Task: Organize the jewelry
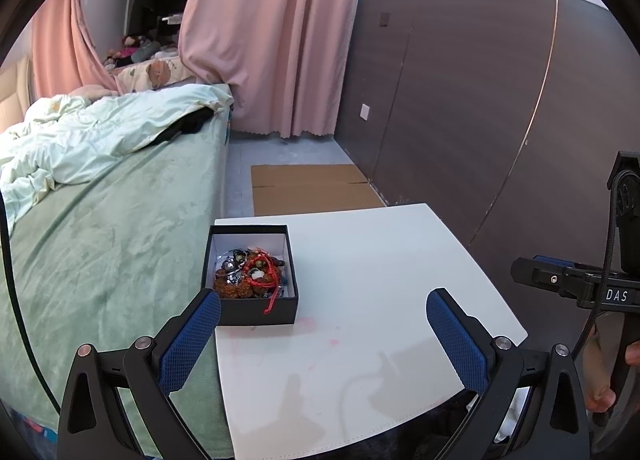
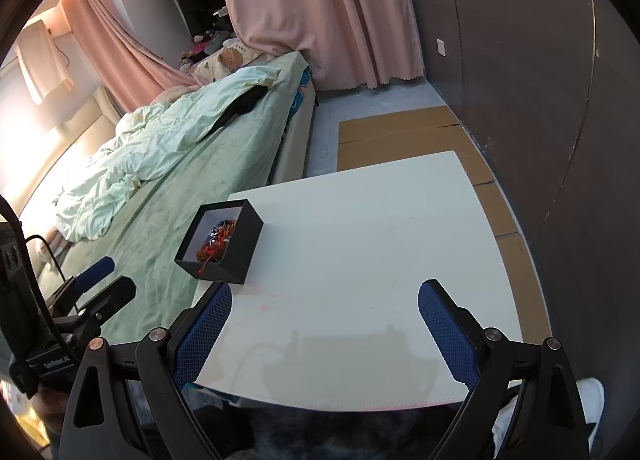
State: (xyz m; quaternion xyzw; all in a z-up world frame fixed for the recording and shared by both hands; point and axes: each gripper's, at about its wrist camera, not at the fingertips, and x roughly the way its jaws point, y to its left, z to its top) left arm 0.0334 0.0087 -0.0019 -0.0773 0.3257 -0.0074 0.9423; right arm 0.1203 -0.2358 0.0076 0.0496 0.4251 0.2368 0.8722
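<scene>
A black box (image 1: pixel 256 312) with a white inside stands at the left edge of the white table (image 1: pixel 360 268). It holds a heap of jewelry (image 1: pixel 250 274): brown bead bracelets, dark beads, and a red cord that hangs over the front wall. My left gripper (image 1: pixel 322 304) is open and empty, just in front of the box, its left fingertip beside the front left corner. In the right wrist view the box (image 2: pixel 236 256) and jewelry (image 2: pixel 218 242) lie ahead on the left. My right gripper (image 2: pixel 324 294) is open and empty over the table's near part.
A bed with a green cover (image 1: pixel 100 227) and a pale duvet runs along the table's left side. Flat cardboard (image 1: pixel 308 185) lies on the floor beyond the table. A dark panelled wall (image 1: pixel 480 107) stands on the right and pink curtains (image 1: pixel 272 31) hang at the back.
</scene>
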